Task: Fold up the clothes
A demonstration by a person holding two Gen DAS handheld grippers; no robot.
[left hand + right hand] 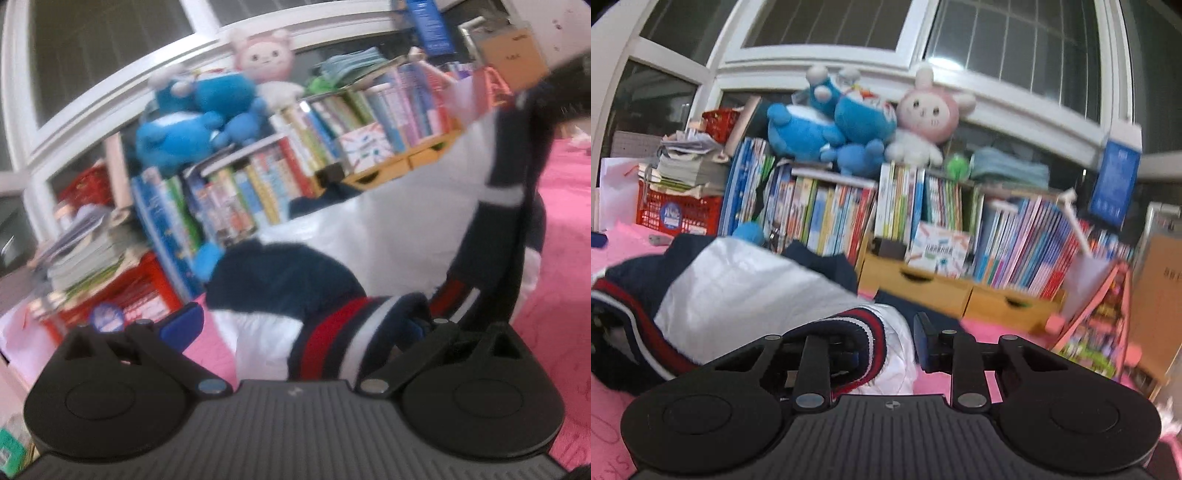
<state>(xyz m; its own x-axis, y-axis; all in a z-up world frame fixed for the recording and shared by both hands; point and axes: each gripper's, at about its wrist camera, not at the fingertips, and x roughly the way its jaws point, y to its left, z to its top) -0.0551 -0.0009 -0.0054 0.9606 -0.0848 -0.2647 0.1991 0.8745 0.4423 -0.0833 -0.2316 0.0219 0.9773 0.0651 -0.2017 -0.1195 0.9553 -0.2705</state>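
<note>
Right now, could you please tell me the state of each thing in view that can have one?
Jacket: unfolded, bunched on the pink cover.
Striped cuff: between the left gripper's open jaws.
Striped hem: between the right gripper's jaws, not yet pinched.
Wooden drawers: closed.

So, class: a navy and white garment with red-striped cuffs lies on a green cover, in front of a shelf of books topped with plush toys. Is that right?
Not quite. The cover is pink, not green, as the right wrist view shows. The rest holds: the navy and white garment with red-striped cuffs lies on it, in front of the shelf of books topped with plush toys.
</note>
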